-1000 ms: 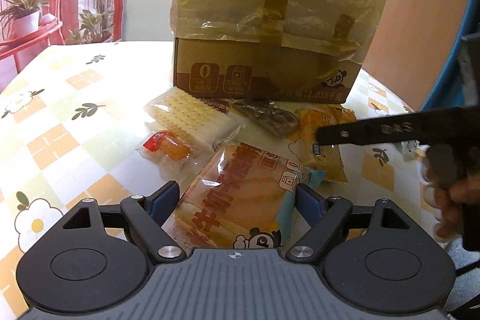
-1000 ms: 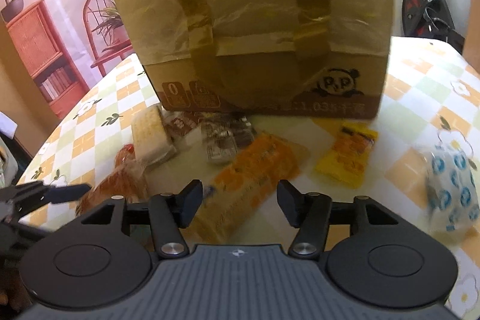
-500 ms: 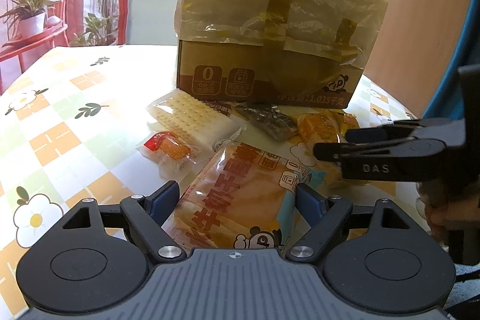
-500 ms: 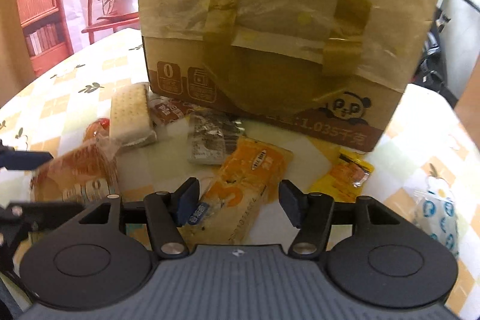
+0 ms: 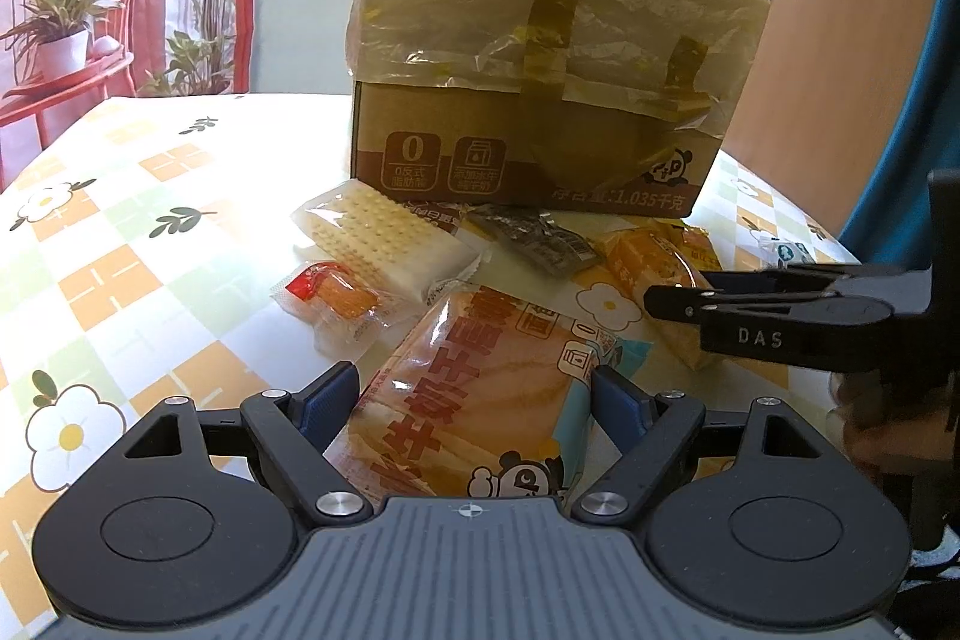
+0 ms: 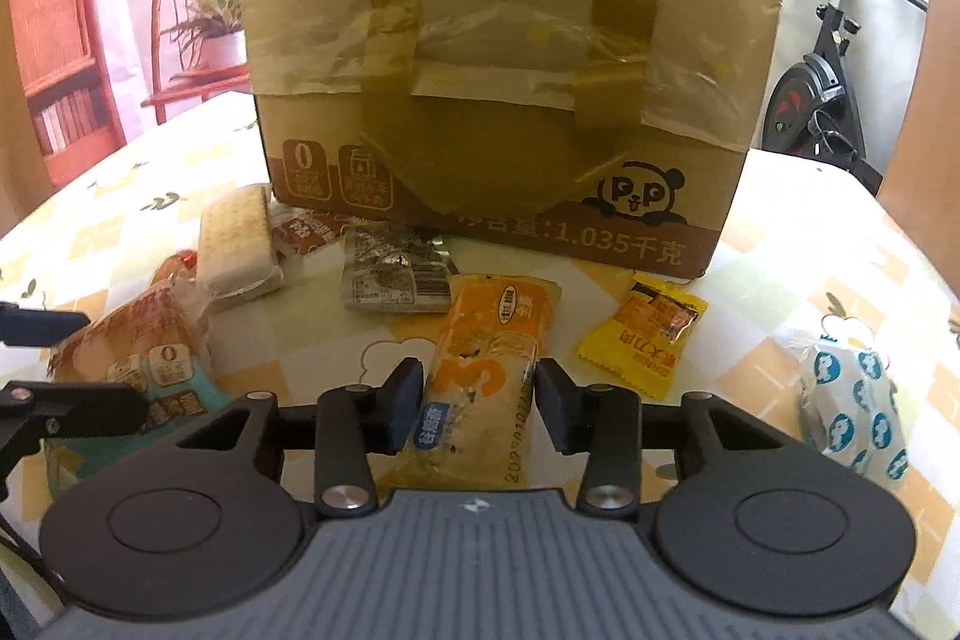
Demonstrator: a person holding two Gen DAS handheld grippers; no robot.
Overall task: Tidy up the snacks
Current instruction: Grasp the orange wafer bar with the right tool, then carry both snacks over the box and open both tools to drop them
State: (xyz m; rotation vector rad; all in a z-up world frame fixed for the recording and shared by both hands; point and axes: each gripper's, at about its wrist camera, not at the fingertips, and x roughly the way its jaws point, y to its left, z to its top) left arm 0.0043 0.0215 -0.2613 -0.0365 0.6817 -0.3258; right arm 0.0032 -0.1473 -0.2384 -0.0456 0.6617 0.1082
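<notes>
Right gripper (image 6: 477, 397): jaws narrow and closing around the orange snack pack (image 6: 489, 370), which lies lengthwise between them on the surface (image 6: 780, 244). Pads sit just beside the wrapper's edges; whether they already press on it cannot be told.

Left gripper (image 5: 474, 400): jaws wide, straddling the large bread pack (image 5: 480, 394) with the panda print. Blue pads flank the pack's sides; a thin gap shows at the left pad, so no firm grip is visible.

All places below are relative to the cardboard box (image 6: 504, 100), which stands upright at the far side of the surface, its top covered in taped plastic film.

- Orange snack pack: in front of the box, near its middle.
- Silver foil packet (image 6: 396, 274): just in front of the box, touching the far end of the orange pack.
- Cracker pack (image 6: 237, 238): at the box's front left corner; a small brown packet (image 6: 306, 232) lies between it and the foil packet.
- Small red-and-orange candy (image 5: 330, 295): further out from the box's left corner, beside the cracker pack.
- Yellow sachet (image 6: 645, 337): in front of the box's right corner.
- White packet with blue print (image 6: 852, 406): well out from the box's right side, apart from the rest.
- Bread pack: nearest the left gripper, farthest out from the box's left half.

Surface cloth is checked, with flower and leaf prints.
</notes>
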